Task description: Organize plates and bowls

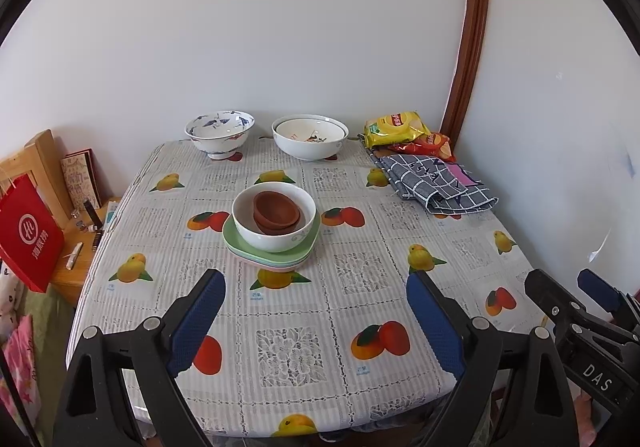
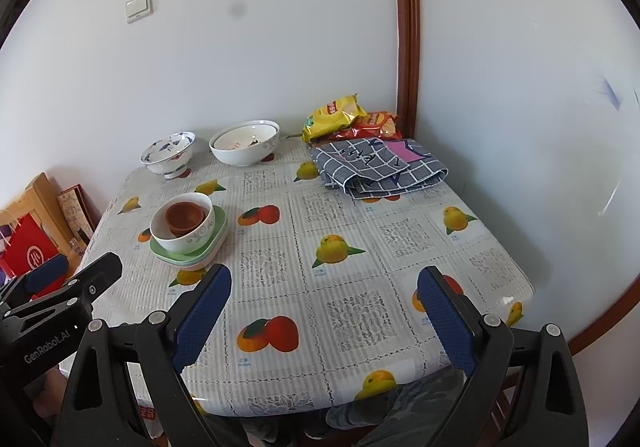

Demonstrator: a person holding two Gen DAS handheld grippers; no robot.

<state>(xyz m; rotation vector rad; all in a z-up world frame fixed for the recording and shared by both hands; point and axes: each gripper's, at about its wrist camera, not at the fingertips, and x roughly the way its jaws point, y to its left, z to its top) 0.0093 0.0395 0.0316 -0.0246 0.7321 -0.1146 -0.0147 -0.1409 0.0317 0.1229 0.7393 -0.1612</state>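
Left gripper [image 1: 316,311], in its own wrist view, is hovering above the near part of the fruit-print tablecloth [image 1: 296,351] with its 2 blue-padded fingers [image 1: 198,321] spread wide apart, holding nothing. Beyond it, a white bowl [image 1: 274,221] is sitting on a stack of pastel plates [image 1: 276,257], and 2 nested brown bowls [image 1: 277,213] are resting inside the white bowl. Behind the stack, against the wall, a blue-patterned bowl [image 1: 219,134] is standing left of a large white bowl [image 1: 310,136]. To the right of that large bowl, snack bags [image 1: 400,131] are lying beside a folded checked cloth [image 1: 436,183]. Left of the stack, a red paper bag [image 1: 28,235] is hanging off the table.

Right gripper [image 2: 324,311], in its wrist view, is likewise hanging above the cloth with fingers [image 2: 446,321] apart and nothing between them. Left of it, the other gripper is showing at the edge of the view. The white bowl [image 2: 184,227] and plates [image 2: 188,253] are sitting beyond the right gripper, to its left.
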